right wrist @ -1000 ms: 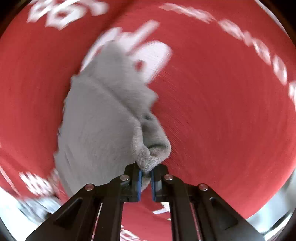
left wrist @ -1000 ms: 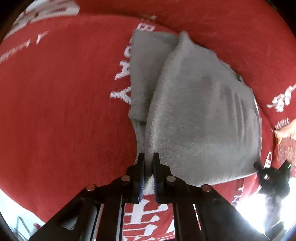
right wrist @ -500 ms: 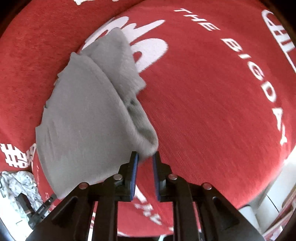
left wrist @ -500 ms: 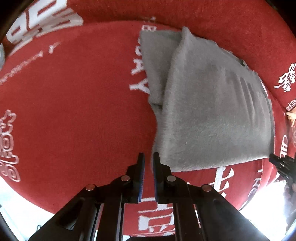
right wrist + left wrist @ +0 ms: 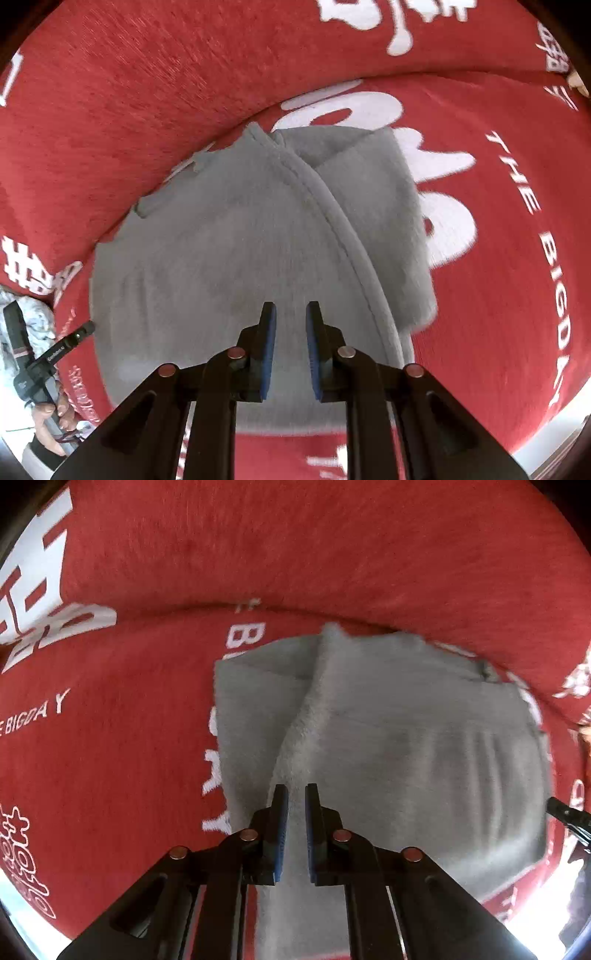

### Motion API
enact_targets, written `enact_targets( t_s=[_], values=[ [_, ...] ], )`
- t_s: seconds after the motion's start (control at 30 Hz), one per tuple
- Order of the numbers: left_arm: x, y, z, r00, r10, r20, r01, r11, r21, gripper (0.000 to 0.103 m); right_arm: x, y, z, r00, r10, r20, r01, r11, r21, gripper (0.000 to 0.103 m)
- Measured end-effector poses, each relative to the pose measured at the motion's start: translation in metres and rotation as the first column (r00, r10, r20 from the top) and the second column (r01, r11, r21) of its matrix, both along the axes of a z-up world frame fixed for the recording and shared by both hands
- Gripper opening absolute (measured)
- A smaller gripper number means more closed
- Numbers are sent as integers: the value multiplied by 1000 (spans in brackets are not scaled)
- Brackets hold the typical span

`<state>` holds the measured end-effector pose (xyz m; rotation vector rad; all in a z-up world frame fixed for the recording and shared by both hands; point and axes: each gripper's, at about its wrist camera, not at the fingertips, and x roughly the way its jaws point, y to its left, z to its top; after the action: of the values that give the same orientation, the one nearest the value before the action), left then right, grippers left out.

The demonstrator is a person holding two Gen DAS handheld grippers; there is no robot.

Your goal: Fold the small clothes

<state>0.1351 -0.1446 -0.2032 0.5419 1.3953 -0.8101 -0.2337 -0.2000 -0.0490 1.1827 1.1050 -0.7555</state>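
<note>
One grey fleece garment (image 5: 229, 236) lies folded on the red printed cover (image 5: 498, 332), its far edge close to the raised red back (image 5: 332, 546). A seamed flap (image 5: 343, 221) is laid diagonally over the main panel, and a narrower layer (image 5: 251, 716) shows from under it on one side; the layers lie slack and flat, so the fold appears set down rather than held.

Two claws are present. The left claw (image 5: 294, 823) hangs above the near edge of the garment with its blue pads (image 5: 281, 827) a narrow gap apart and no cloth pinched between them. The right claw (image 5: 289, 343) hovers over the main panel; its jaws have just been opening and stand slightly apart, with nothing between them. In the right wrist view a hand (image 5: 50, 417) holds the left claw's handle at the left edge. A pale patterned cloth (image 5: 33, 314), too small to identify, lies beside it.
</note>
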Motion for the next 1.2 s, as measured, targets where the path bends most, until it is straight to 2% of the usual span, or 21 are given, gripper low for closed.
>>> enact_targets(
  t_s=[0.07,0.17,0.3,0.4,0.67,0.7,0.73,0.8,0.97,1.13,1.17,1.2],
  values=[
    [9,3,-12,1000,25,1,-25,999,26,10,1,-4,-11,1000,4,-25,-4,1000,8,17],
    [17,10,-18,999,44,-30,-44,999,-2,10,-7,-8,-26,999,-6,-41,7,1000,24,15],
    [15,8,-14,1000,-1,-12,1,1000,26,10,-22,-13,-20,998,-20,-68,21,1000,3,13],
    [12,7,-8,1000,-12,-5,12,999,48,10,-32,-15,-16,995,-66,-70,68,997,30,12],
    [-15,19,9,999,-40,-24,42,995,89,10,-22,9,15,998,-58,-23,60,996,66,19],
    [-17,21,12,999,-41,-28,43,995,91,10,-19,14,18,998,-55,-15,56,996,72,23],
    [-17,28,16,999,-40,-33,43,995,94,10,-16,23,23,999,-50,-5,50,996,80,32],
    [-22,34,21,998,-38,-39,42,993,106,10,-8,35,26,999,-43,8,42,994,97,39],
    [-33,42,24,997,-45,-57,52,990,131,10,15,73,26,999,-22,34,17,989,146,40],
    [-35,55,21,997,-36,-73,45,991,126,12,32,99,24,999,4,45,-12,984,178,43],
    [-35,57,19,996,-36,-80,46,991,128,22,36,104,24,999,11,47,-20,983,185,43],
    [-35,58,17,995,-37,-88,49,990,132,73,39,107,23,999,17,49,-26,981,190,44]
  ],
)
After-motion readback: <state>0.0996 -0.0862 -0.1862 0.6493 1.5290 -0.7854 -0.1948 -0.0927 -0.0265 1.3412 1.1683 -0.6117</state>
